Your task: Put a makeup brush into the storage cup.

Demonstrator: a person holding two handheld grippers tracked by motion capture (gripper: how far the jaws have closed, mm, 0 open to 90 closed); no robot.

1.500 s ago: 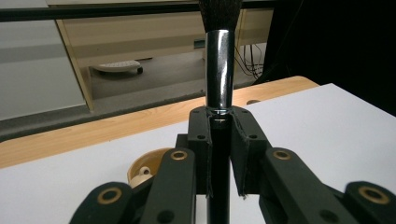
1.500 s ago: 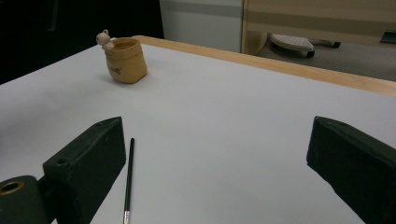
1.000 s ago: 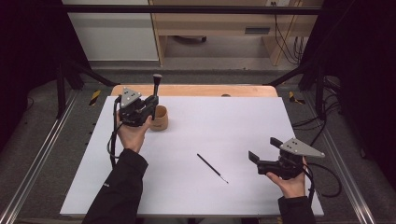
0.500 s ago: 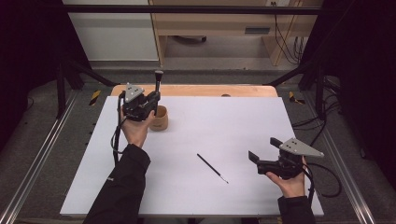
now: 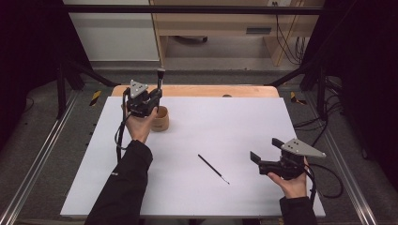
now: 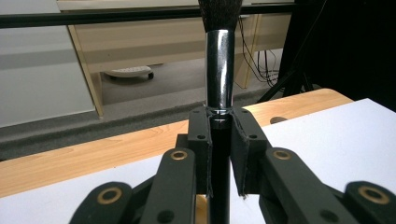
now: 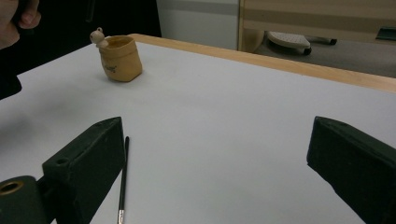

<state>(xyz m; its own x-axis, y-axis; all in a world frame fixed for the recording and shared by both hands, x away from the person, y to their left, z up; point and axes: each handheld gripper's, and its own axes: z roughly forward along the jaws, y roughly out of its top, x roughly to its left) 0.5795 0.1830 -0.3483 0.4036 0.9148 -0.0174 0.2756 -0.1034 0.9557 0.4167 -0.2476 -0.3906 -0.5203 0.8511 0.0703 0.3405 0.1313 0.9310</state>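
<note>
Left gripper (image 5: 149, 100) is clamped on a makeup brush (image 5: 159, 80), pads squeezing the black handle just under the chrome ferrule (image 6: 219, 70). Brush stands upright, bristles up, handle end pointing down. The small tan pot (image 5: 161, 119) sits on the white table (image 5: 244, 122) just below and beside that gripper, on its right as seen from the high view. So the key relation: brush axis is vertical and the pot mouth lies almost straight under the handle tip, slightly off to the side. Next move looks like a short sideways nudge, then straight down into the pot. Can't tell from here whether the tip is already over the rim.

Right gripper (image 5: 257, 158) hovers low over the near right part of the table, jaws wide apart, nothing between them. A thin black brush (image 5: 213, 168) lies flat on the table, running diagonally, between the two hands but clearly nearer the right one. In the right gripper view it lies alongside one jaw (image 7: 122, 179), not between the two.
</note>
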